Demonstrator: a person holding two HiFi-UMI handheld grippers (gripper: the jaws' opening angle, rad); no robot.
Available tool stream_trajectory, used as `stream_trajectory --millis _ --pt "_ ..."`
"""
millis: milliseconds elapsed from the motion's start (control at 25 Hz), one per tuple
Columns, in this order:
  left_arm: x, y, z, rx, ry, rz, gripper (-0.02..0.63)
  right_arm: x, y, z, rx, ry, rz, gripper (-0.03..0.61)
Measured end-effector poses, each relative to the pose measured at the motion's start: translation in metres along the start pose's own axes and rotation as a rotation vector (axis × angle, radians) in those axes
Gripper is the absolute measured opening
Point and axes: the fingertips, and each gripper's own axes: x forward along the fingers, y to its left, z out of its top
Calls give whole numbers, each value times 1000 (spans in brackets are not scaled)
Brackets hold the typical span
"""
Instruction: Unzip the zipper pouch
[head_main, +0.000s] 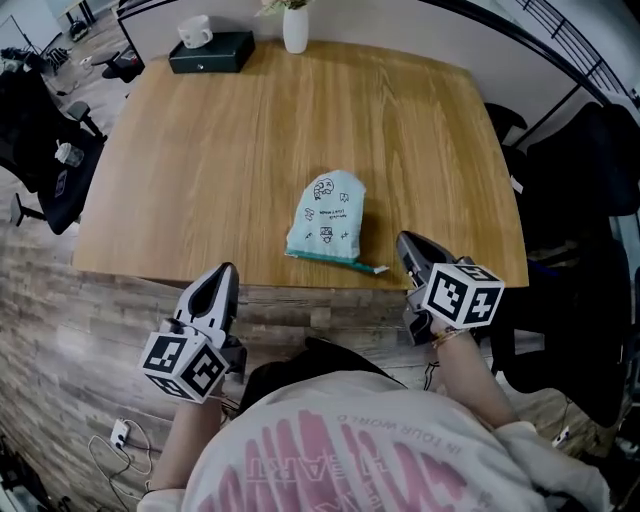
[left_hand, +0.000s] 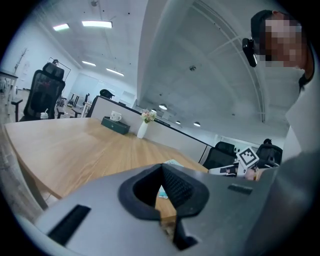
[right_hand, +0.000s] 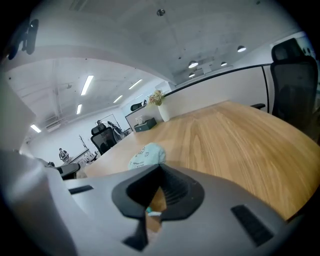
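Evidently the work is at the approach stage, with nothing taken hold of yet. The zipper pouch, pale mint with small printed figures, lies flat on the wooden table near its front edge, roughly between the two grippers. Its teal zipper runs along the near side and looks fully closed, with the pull tab at the right end. The left gripper hovers off the table's near edge, well apart from the pouch; its jaws are pressed together with nothing between them. The right gripper sits just beside the pull tab, its jaws likewise closed and empty, and its own view shows the pouch just past the tips. My judgement is that both sets of jaws must part next. The right one should then pinch the small tab, while the left steadies the pouch so it does not slide as the slider is drawn along.
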Motion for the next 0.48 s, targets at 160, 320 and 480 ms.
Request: stream_trajectory --millis 160,320,480 --pt "3 -3 1 -2 -5 17 2 4 0 9 -7 -8 29 -3" --pt "4 -4 4 6 -6 27 2 13 7 11 -8 -9 65 -3" --pt "2 -3 6 35 26 12 2 17 16 7 19 -6 76 -2"
